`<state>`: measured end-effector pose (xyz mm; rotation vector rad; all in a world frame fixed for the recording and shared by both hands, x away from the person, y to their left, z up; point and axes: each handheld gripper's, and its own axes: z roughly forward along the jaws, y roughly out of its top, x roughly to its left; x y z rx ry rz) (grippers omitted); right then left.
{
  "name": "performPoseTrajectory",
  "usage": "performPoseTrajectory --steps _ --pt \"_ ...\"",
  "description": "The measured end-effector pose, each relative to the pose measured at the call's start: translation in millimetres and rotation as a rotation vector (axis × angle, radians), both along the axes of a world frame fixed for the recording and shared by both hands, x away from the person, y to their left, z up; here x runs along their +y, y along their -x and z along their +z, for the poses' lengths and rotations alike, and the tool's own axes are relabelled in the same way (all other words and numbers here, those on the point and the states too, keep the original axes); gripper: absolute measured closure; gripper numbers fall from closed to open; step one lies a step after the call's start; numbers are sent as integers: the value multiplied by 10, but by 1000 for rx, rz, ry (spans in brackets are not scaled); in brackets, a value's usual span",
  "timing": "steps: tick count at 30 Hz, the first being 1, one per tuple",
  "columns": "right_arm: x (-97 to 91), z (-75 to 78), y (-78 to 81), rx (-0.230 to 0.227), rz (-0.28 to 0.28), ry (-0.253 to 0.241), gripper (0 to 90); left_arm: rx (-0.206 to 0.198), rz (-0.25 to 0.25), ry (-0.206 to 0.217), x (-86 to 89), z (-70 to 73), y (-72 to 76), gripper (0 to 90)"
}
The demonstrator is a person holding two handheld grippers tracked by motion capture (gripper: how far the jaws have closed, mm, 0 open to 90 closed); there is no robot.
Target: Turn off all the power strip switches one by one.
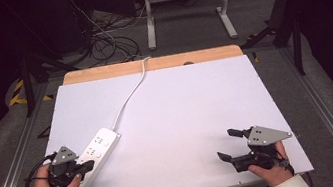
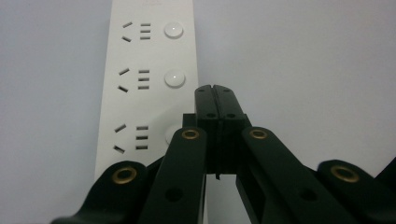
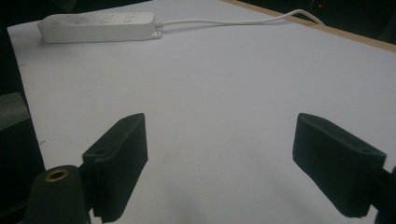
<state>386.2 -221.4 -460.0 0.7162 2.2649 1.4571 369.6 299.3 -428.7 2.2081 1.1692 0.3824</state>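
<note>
My left gripper (image 1: 81, 170) has its jaws pressed together with nothing between them, hovering over the near end of the white power strip (image 1: 97, 152), just beside its nearest round button (image 2: 172, 133). The strip lies at the tabletop's (image 1: 197, 109) near left, its cord (image 1: 129, 93) running to the far edge. My right gripper (image 1: 229, 144) rests at the near right, jaws spread wide and empty.

**Hidden and cut off**

In the high view the left hand-held gripper (image 1: 76, 171) covered the near end of the power strip (image 1: 98, 147). In the left gripper view, closed jaws hid its nearest button (image 2: 171, 133), and the top edge cut its far end.
</note>
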Motion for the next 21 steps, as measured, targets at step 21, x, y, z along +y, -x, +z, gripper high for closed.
performPoseTrajectory --steps 21 --pt "1 0 0 -1 2 0 189 37 50 -20 89 -165 -104 900"
